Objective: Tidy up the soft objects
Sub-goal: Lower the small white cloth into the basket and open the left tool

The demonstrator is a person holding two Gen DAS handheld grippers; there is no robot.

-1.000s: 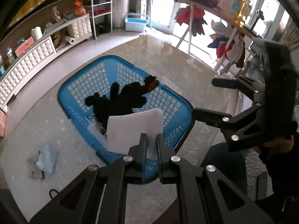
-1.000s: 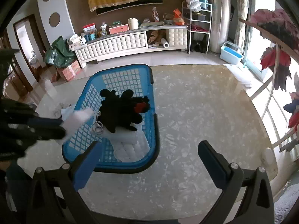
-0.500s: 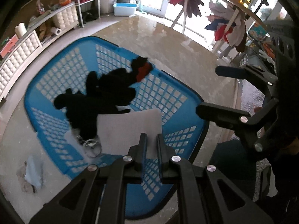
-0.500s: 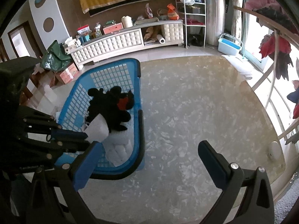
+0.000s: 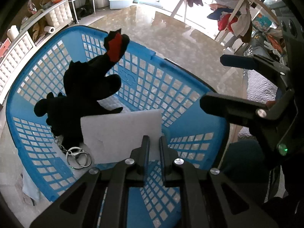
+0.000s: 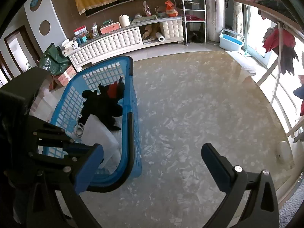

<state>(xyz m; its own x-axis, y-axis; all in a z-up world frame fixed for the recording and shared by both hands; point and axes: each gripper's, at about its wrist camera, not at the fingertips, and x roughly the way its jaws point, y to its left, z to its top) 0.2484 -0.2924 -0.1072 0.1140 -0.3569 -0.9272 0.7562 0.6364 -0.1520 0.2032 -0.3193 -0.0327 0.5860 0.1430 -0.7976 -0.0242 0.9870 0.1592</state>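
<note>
My left gripper (image 5: 154,141) is shut on a flat white foam pad (image 5: 117,133) and holds it inside the blue mesh basket (image 5: 171,98), low over its floor. A black plush toy with a red patch (image 5: 85,87) and a metal key ring (image 5: 77,156) lies in the basket just beyond the pad. In the right wrist view the pad (image 6: 98,133), the plush (image 6: 102,104) and the basket (image 6: 131,125) sit at the left. My right gripper (image 6: 152,159) is open and empty over the bare tabletop right of the basket; it also shows in the left wrist view (image 5: 224,83).
The basket stands on a round marble table (image 6: 190,114). A light blue cloth (image 5: 28,186) lies on the table beside the basket. A clothes rack with hanging garments (image 5: 233,15) stands to the right, a white sideboard (image 6: 121,38) at the back.
My left gripper has carried the white pad forward and down into the basket, close to the plush. The right gripper has shifted right, still open.
</note>
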